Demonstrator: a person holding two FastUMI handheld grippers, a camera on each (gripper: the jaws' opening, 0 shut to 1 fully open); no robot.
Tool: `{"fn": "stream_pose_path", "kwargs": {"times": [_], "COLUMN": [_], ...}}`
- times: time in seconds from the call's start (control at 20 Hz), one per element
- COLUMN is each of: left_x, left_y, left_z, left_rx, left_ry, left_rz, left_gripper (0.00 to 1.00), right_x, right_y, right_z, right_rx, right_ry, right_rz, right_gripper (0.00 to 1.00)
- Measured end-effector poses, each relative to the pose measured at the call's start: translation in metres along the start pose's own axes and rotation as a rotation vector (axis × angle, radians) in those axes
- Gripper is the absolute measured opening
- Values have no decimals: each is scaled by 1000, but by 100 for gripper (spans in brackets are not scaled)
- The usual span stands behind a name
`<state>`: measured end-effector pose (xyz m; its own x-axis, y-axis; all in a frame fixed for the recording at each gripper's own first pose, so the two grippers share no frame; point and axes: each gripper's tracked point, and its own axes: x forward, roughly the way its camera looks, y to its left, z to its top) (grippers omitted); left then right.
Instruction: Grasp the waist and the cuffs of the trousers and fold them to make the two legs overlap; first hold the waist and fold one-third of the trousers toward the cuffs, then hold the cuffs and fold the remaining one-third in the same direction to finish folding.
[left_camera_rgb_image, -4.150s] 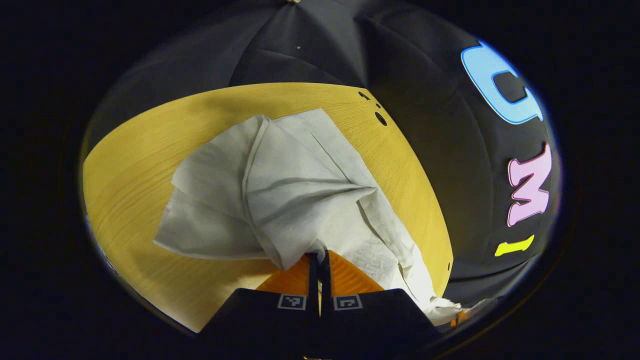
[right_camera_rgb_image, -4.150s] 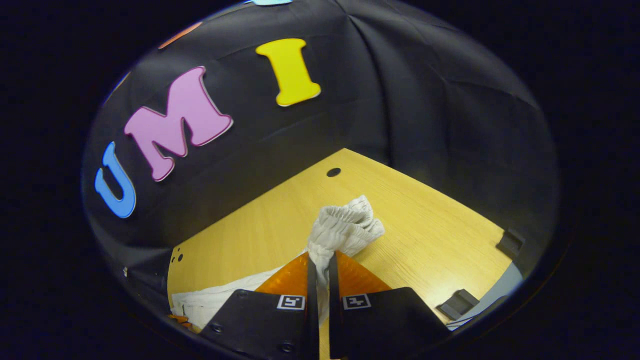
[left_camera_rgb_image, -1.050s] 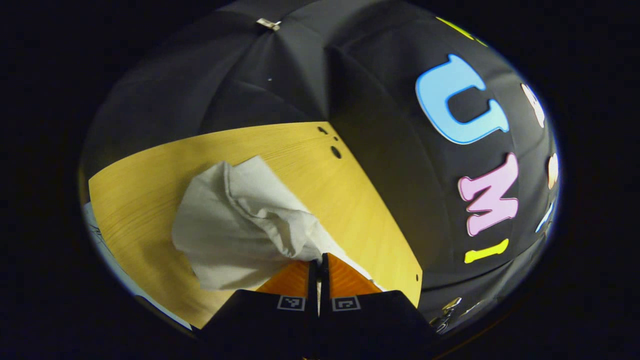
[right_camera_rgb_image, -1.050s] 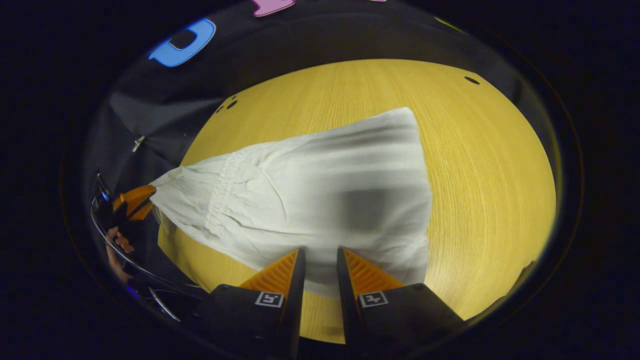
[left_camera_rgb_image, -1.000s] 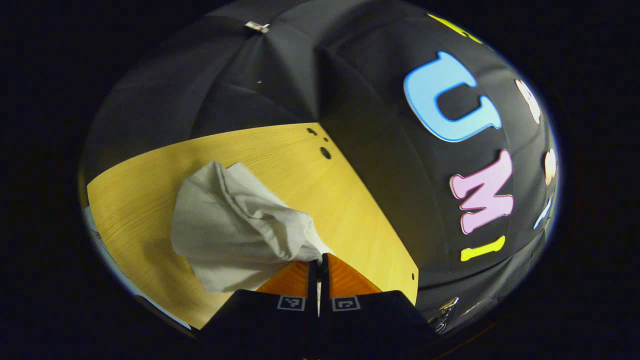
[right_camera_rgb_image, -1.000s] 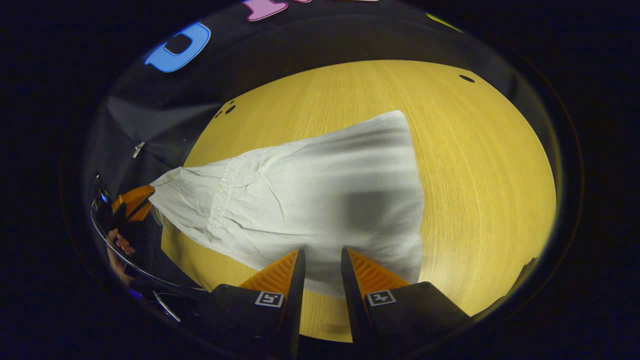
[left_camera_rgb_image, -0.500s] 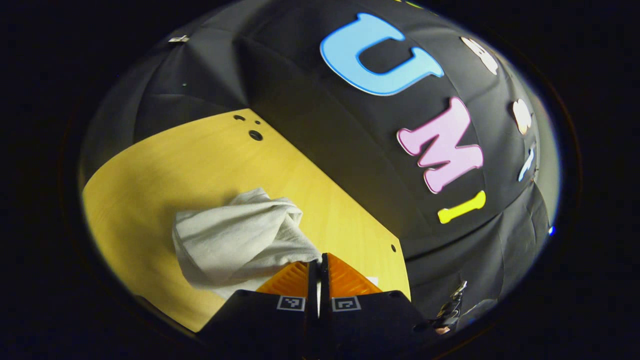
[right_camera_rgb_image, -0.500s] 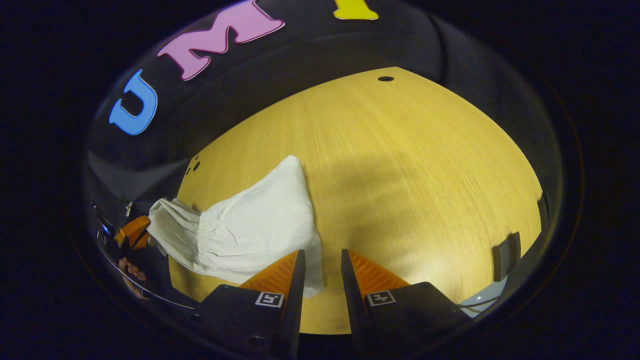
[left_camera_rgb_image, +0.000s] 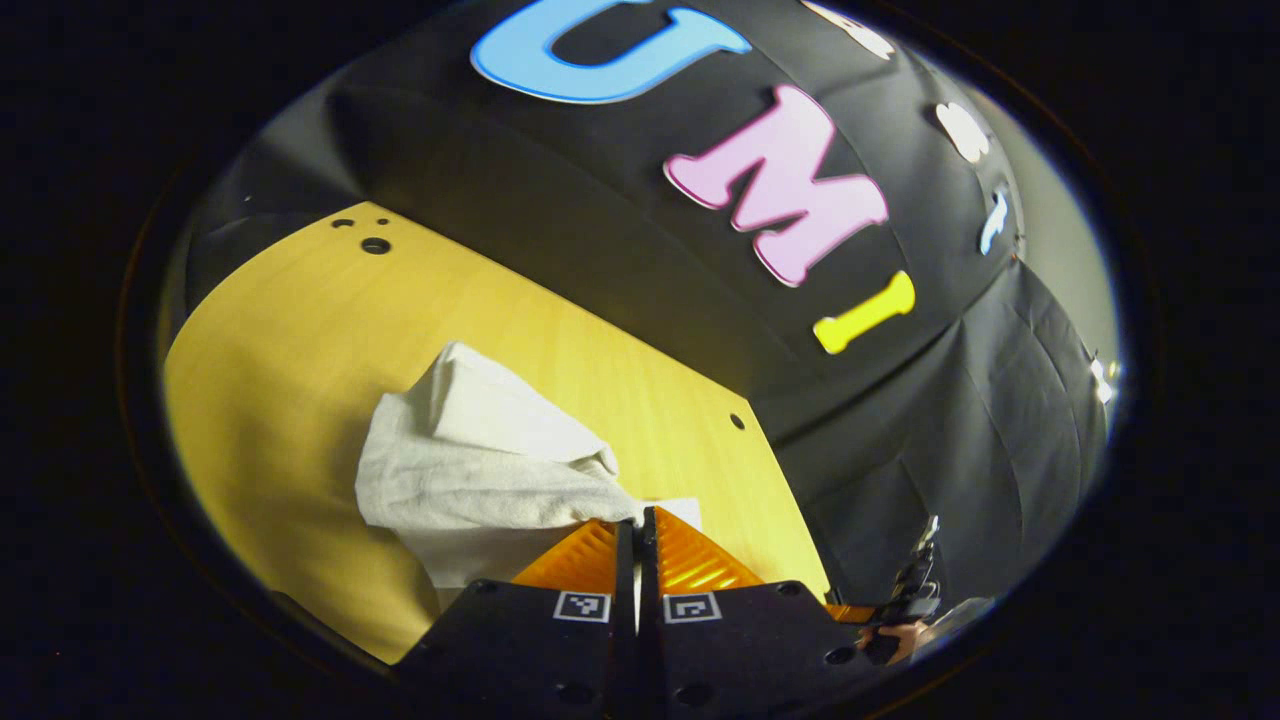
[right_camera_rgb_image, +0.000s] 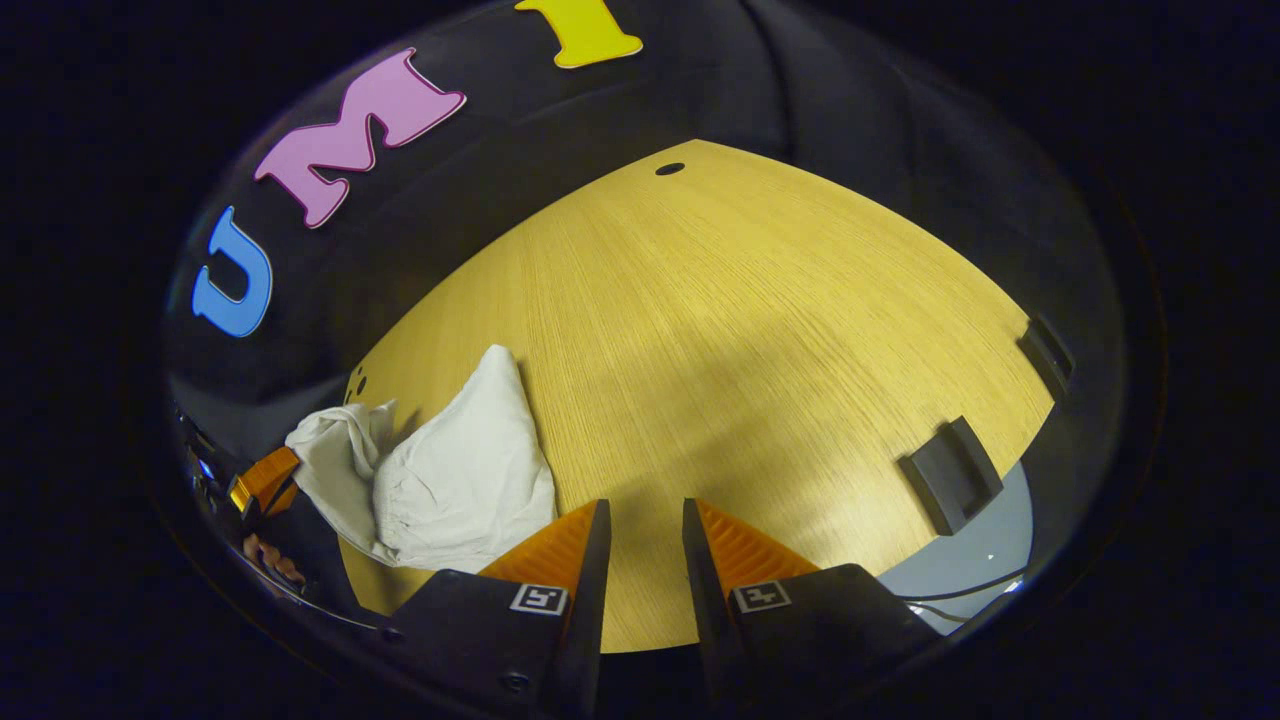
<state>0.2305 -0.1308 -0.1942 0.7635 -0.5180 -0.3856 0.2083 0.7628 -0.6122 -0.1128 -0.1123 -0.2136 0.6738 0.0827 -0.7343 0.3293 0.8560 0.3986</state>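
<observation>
The white trousers (left_camera_rgb_image: 470, 465) lie bunched and partly folded on the yellow wooden table (left_camera_rgb_image: 280, 340). My left gripper (left_camera_rgb_image: 637, 522) is shut on an edge of the cloth at its near end. In the right gripper view the trousers (right_camera_rgb_image: 455, 480) sit at the lower left, their gathered waist end pulled toward the left gripper (right_camera_rgb_image: 262, 482), which pinches it beside a hand (right_camera_rgb_image: 270, 560). My right gripper (right_camera_rgb_image: 643, 510) stands open over bare table (right_camera_rgb_image: 760, 330), just right of the trousers, with nothing between its fingers.
Two black brackets (right_camera_rgb_image: 950, 475) (right_camera_rgb_image: 1045, 350) sit on the table's right edge. A round hole (right_camera_rgb_image: 670, 169) marks the far side, and small holes (left_camera_rgb_image: 375, 245) the far left corner. Part of the right gripper (left_camera_rgb_image: 850, 611) and a hand (left_camera_rgb_image: 905, 635) show low right.
The right gripper, shut on the cloth 4.2 s ago, now stands open beside it. In the last second the left gripper pulled the waist end along, and the spread trousers gathered into a smaller bundle.
</observation>
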Motion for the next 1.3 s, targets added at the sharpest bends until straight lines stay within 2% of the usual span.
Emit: {"fn": "stream_pose_path", "kwargs": {"times": [0.2,0.4,0.6,0.7,0.75,0.85,1.05,1.2,1.3], "left_x": [20,29,38,43,46,51,55,56,54], "left_y": [-21,-27,-29,-31,-31,-28,-11,4,7], "left_z": [-36,-71,-82,-89,-92,-101,-123,-129,-130], "left_rx": [136,357,692,884,978,1151,1393,1647,1755], "left_ry": [100,179,219,240,254,289,376,427,445], "left_rz": [-20,-7,8,-10,-22,-46,-78,-88,-95], "left_gripper": [5,5,5,9,5,5,5,5,5], "right_x": [-6,-4,-7,-9,-10,-13,-15,-16,-15], "right_y": [1,-4,-7,-11,-14,-22,-36,-42,-43], "right_z": [2,-6,-6,-7,-7,-7,-14,-19,-20], "right_rx": [15,15,22,25,28,41,68,76,83], "right_ry": [-4,1,-2,-3,-4,-7,-4,3,5], "right_rz": [1,1,-2,-9,-13,-27,-46,-56,-58], "right_gripper": [45,45,45,45,45,45,45,45,45]}}
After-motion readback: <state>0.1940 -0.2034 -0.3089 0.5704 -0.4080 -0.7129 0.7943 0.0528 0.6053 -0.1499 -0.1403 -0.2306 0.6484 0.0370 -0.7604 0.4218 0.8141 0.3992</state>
